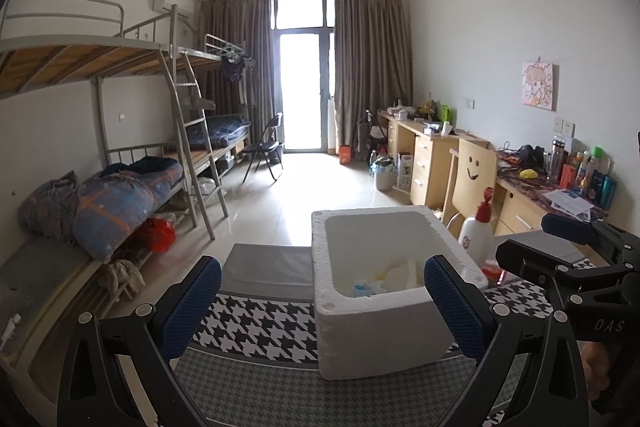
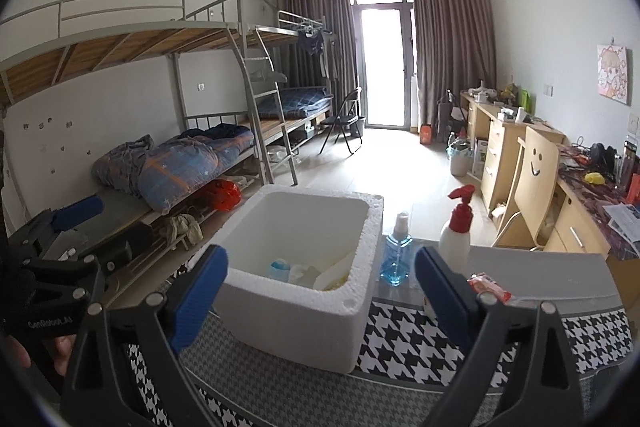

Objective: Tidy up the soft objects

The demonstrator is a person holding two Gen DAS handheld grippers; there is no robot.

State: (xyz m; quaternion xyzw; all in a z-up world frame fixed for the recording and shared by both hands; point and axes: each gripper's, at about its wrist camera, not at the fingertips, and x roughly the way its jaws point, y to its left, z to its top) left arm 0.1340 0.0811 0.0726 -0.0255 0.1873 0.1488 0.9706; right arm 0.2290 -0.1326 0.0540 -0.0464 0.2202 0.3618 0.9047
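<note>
Seen from the left wrist, the left claw [image 1: 322, 301] gapes wide and holds nothing, its blue pads flanking a white foam box [image 1: 384, 323] on a houndstooth cloth [image 1: 256, 331], with soft white and yellow items [image 1: 394, 277] lying inside, beyond the fingertips. The right-wrist view alone shows a blue spray bottle [image 2: 396, 255] just beside the box [image 2: 296, 311]. There the right claw [image 2: 320, 301], equally spread and empty, has the box between its fingers, with a red packet [image 2: 490, 287] by its right pad.
</note>
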